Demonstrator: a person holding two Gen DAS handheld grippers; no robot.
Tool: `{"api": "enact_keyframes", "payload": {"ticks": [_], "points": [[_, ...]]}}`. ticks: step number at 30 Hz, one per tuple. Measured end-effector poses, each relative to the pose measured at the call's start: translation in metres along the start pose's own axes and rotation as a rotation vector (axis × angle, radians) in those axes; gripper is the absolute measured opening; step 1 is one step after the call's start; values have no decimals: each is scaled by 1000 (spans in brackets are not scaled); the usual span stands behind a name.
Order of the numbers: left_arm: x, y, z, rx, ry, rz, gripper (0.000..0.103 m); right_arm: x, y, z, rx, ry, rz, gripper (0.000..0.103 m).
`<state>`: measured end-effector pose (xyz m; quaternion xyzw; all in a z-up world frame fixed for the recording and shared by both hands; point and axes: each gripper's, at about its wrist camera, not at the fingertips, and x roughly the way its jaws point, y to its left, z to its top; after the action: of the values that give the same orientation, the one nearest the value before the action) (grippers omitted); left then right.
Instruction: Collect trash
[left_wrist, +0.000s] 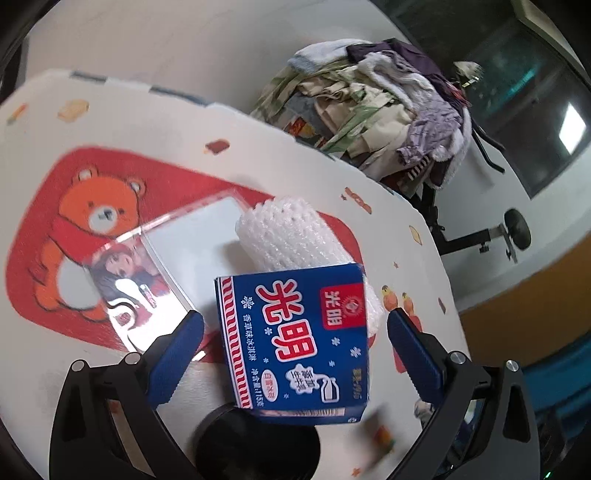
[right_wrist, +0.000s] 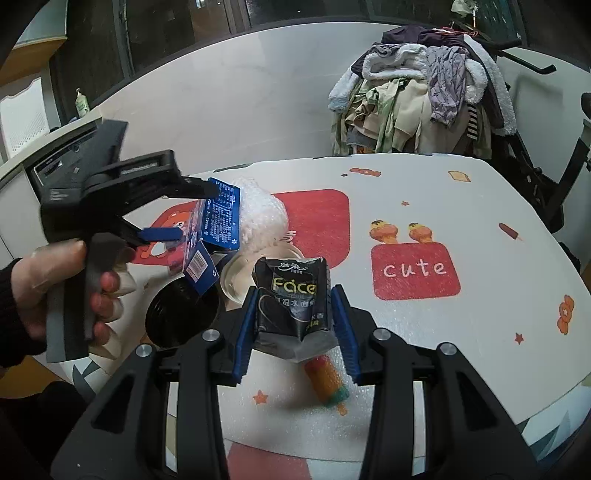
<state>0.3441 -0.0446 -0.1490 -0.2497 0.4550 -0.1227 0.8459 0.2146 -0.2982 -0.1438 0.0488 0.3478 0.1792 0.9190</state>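
Note:
In the left wrist view a blue ice-cream carton hangs between the wide-spread blue fingers of my left gripper, touching neither, above the mouth of a black bin. A white foam fruit net lies on the table behind it. In the right wrist view the left gripper and the carton are above the bin. My right gripper is shut on a black "Face" tissue packet held above the table.
The table has a white cartoon-print cover. A clear acrylic photo frame lies on it. A clear plastic lid sits by the bin. An exercise bike piled with clothes stands behind the table.

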Motion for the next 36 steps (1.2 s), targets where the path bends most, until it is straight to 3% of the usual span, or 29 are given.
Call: {"api": "enact_keyframes", "payload": {"ticks": [2,9,15,21,27,36], "points": [[4,1,0,3,16,-11,76,-2,1,-1,5,-7,-1,41],[-25,-6,-3,111,-27,-38,76,-14,11,-5,-6,-36,22,42],[-73,-15,-19,238,-63,-26,76,-33,25,-7,-15,-65,44,41],[-126,-15,-62,376,-75,-5,76,-53,46,-15,-47,-69,56,42],[-169,-2,-113,446,-70,15,76,-72,67,-30,-74,-63,74,42],[-196,19,-192,495,10,33,76,-95,97,-52,-120,-53,96,42]]}}
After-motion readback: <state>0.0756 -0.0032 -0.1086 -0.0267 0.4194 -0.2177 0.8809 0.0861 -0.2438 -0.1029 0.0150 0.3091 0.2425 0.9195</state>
